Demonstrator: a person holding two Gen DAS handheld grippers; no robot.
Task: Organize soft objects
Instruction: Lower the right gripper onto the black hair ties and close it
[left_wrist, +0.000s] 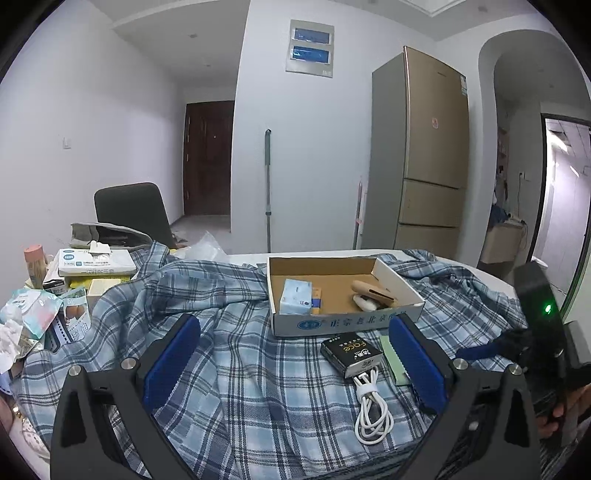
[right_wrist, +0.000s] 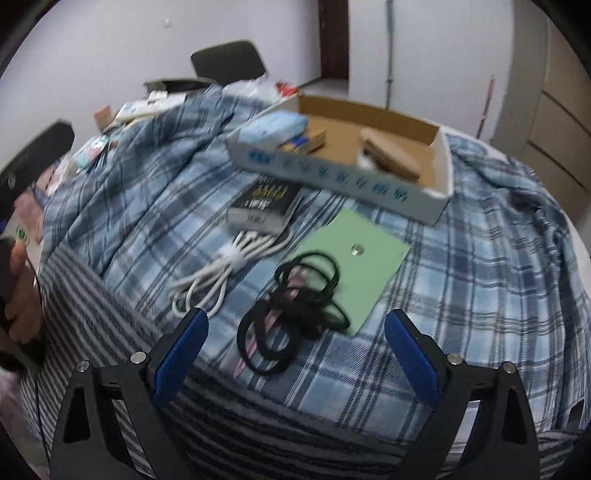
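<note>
Now both grippers hang with fingers wide apart, nothing between them: the left gripper (left_wrist: 295, 354) and right gripper (right_wrist: 297, 350) over the blue plaid shirt (left_wrist: 240, 376) spread under the cardboard box (right_wrist: 436, 199), black hair ties (right_wrist: 295, 314) in front of that box.

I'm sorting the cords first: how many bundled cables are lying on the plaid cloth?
2. A white cable, tied with a band, lies just in front of the black packet. A black cable, loosely coiled, lies partly on the green sheet. More may hide under the cloth.
</note>
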